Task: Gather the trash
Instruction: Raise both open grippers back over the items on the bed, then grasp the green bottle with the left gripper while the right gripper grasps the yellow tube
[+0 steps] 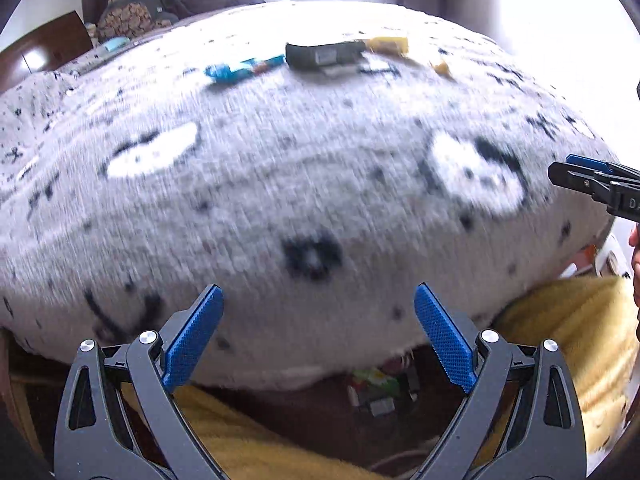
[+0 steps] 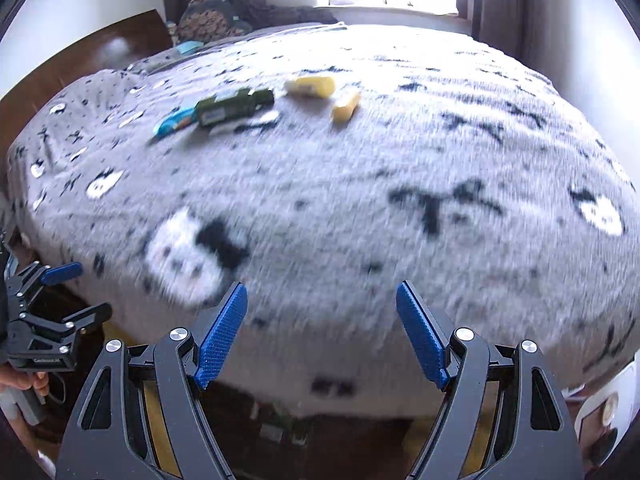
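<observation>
- Right wrist view, near: right gripper (image 2: 320, 336) jaws apart, nothing between; left gripper (image 1: 318, 344) same, both over the bed (image 2: 360, 220) edge
- Far, mid-bed: trash in a row – blue wrapper (image 2: 174, 122), dark green pack (image 2: 234, 106), two yellow pieces (image 2: 310, 86) (image 2: 346, 107)
- Prob light, crinkly, slippery; pinch across the narrow width, blanket gives
- Blur hides labels; items under bed unclear

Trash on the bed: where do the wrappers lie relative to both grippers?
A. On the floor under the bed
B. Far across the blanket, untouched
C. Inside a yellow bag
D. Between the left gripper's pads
B: the blue wrapper, dark green packet and two yellow pieces lie far off on the grey blanket, while the left gripper and right gripper are open and empty.
</observation>
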A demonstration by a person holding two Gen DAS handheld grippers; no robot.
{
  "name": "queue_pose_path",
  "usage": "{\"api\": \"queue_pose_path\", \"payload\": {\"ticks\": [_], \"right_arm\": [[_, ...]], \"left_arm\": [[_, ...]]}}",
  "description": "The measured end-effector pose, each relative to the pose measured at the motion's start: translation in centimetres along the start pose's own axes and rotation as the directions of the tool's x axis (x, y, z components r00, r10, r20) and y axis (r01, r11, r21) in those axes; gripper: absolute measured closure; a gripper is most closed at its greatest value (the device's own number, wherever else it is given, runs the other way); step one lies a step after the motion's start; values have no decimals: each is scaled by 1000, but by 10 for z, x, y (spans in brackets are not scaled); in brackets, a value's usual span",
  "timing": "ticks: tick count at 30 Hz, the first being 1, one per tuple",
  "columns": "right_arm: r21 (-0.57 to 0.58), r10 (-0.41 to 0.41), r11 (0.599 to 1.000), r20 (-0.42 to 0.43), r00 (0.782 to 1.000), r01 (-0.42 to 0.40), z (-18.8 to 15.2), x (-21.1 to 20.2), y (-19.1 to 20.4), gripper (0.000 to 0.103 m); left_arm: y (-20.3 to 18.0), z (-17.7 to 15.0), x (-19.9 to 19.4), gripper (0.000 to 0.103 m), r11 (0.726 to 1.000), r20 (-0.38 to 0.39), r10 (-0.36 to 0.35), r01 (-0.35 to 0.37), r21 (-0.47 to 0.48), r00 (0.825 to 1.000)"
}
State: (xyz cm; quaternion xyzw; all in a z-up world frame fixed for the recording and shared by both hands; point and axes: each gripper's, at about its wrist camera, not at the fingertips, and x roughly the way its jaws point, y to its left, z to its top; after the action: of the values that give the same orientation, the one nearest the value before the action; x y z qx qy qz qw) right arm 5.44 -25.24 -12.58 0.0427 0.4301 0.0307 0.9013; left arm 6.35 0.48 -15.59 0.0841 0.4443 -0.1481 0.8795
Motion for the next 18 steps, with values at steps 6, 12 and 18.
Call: {"api": "queue_pose_path", "payload": {"ticks": [6, 12, 18], "right_arm": [[8, -19, 1000, 14, 1000, 19, 35, 21, -7, 25], [17, -22, 1000, 11, 1000, 22, 69, 49, -7, 25], [37, -12, 999, 4, 1000, 12, 106, 82, -9, 26]], "left_arm": [[7, 43, 10, 12, 1000, 44, -9, 8, 20, 999], [18, 90, 44, 12, 1000, 34, -21, 22, -9, 999], [17, 130, 83, 12, 999, 18, -33, 32, 17, 999]]}}
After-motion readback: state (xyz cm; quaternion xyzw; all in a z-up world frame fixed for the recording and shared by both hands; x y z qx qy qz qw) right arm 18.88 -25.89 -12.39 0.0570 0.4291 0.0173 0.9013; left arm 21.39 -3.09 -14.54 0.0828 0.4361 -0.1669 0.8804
